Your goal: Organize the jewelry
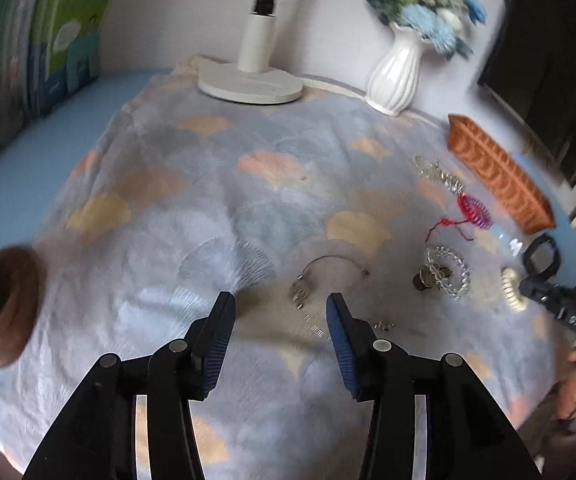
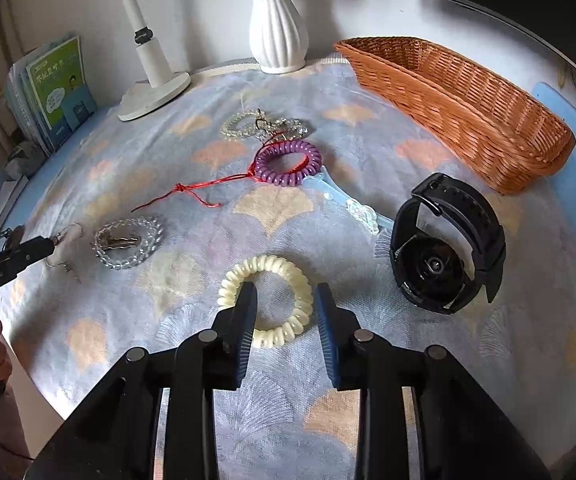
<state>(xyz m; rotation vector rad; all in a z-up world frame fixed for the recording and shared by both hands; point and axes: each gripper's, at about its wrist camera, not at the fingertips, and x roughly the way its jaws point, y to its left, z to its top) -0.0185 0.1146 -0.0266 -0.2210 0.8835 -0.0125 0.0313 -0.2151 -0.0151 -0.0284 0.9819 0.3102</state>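
Note:
Jewelry lies scattered on a patterned cloth. My right gripper hovers open over a cream coil band; its left finger overlaps the ring and no pad presses on it. My left gripper stands open just short of a thin silver bangle, with only cloth between its fingers. In the right wrist view the left gripper points at that bangle. Beyond lie a clear bead bracelet, a purple coil on a red cord, crystal bracelets and a black watch.
A wicker basket stands at the back right. A white vase, a lamp base and books line the back. A pale blue clip lies mid-cloth. A blurred brown round object sits far left.

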